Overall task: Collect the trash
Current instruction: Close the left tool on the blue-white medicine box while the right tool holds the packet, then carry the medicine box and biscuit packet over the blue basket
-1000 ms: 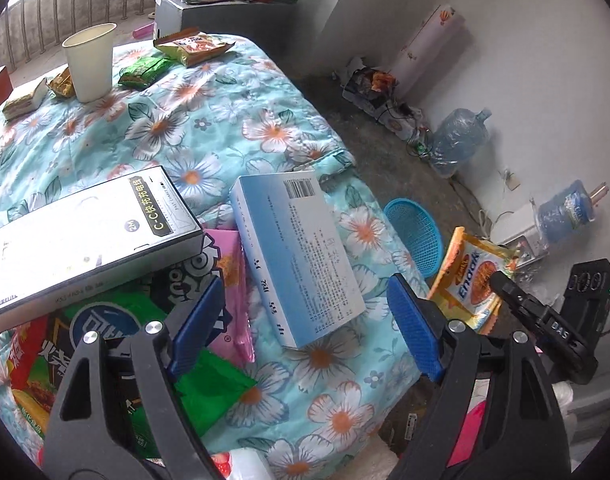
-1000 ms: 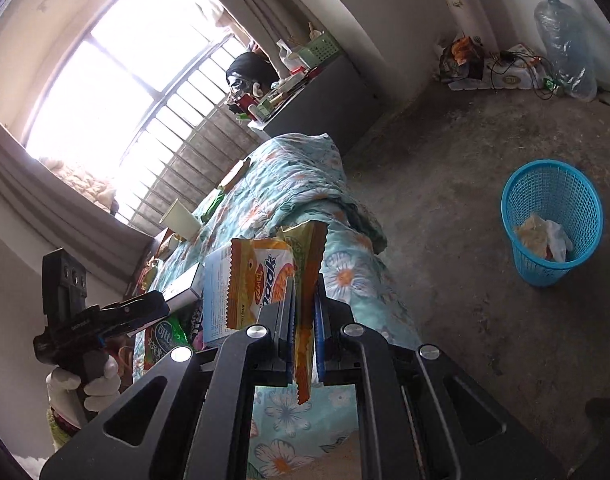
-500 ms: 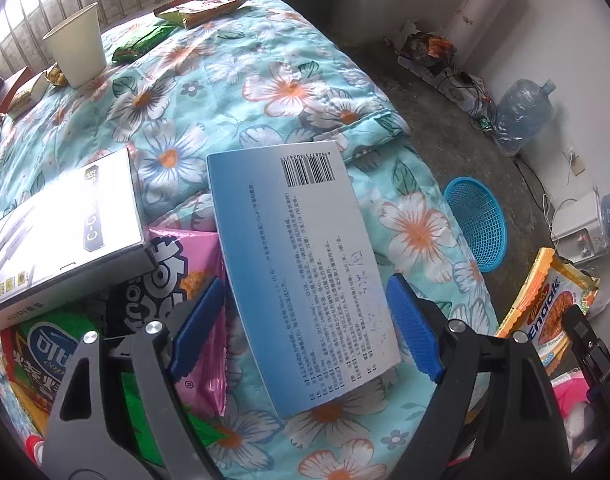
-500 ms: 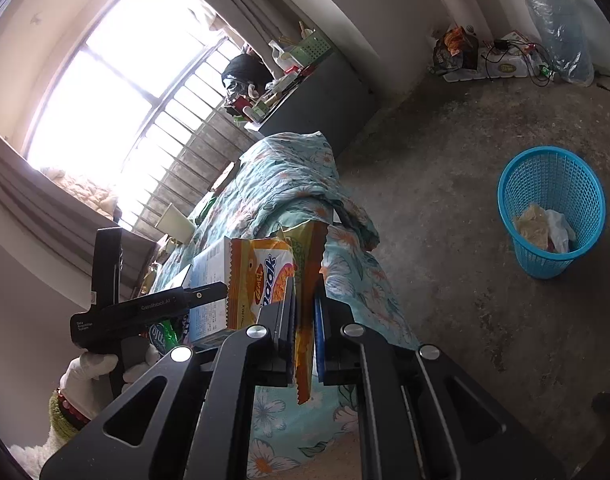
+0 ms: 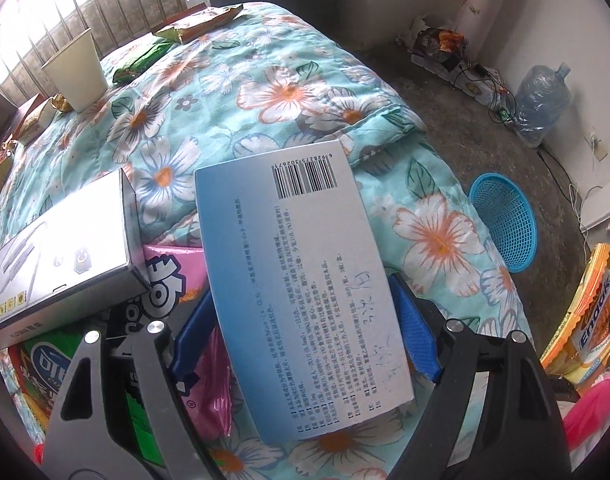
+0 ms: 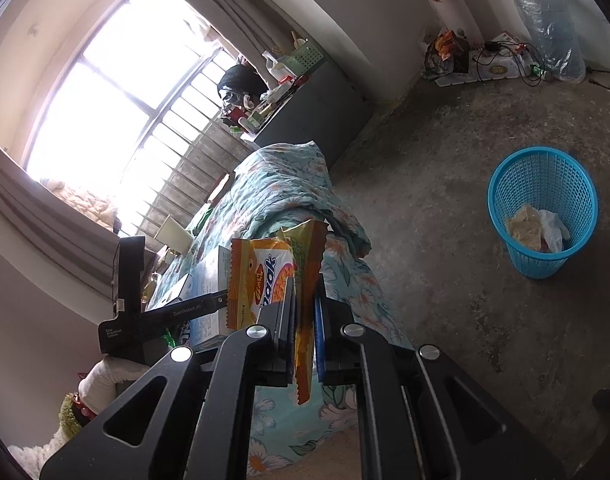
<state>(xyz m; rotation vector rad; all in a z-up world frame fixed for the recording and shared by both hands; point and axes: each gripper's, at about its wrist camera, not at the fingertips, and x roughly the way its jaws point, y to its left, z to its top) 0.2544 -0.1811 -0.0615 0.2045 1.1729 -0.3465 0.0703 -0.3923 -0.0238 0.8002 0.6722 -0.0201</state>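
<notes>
A flat blue-and-white box [image 5: 301, 248] with a barcode lies on the floral quilt [image 5: 265, 92]. My left gripper [image 5: 305, 332] is open and straddles the box's near end, one blue pad [image 5: 193, 328] at each long edge; no squeeze on the box shows. My right gripper [image 6: 305, 312] is shut on an orange snack wrapper [image 6: 265, 276], which hangs off the bed's edge over the floor. The same wrapper [image 5: 589, 320] shows at the right of the left wrist view. A blue mesh basket [image 6: 545, 184] with some trash in it stands on the concrete floor.
A silver-white box [image 5: 65, 252] overlaps a pink snack bag [image 5: 173, 280] and green packets at the left. A paper cup [image 5: 77, 72] and more wrappers [image 5: 197, 24] sit farther up the bed. A water bottle [image 5: 541, 96] and cables line the wall.
My left gripper has dropped and tipped down onto the blue-and-white box, which now sits between its open fingers. The right gripper still holds the wrapper and has barely shifted.
</notes>
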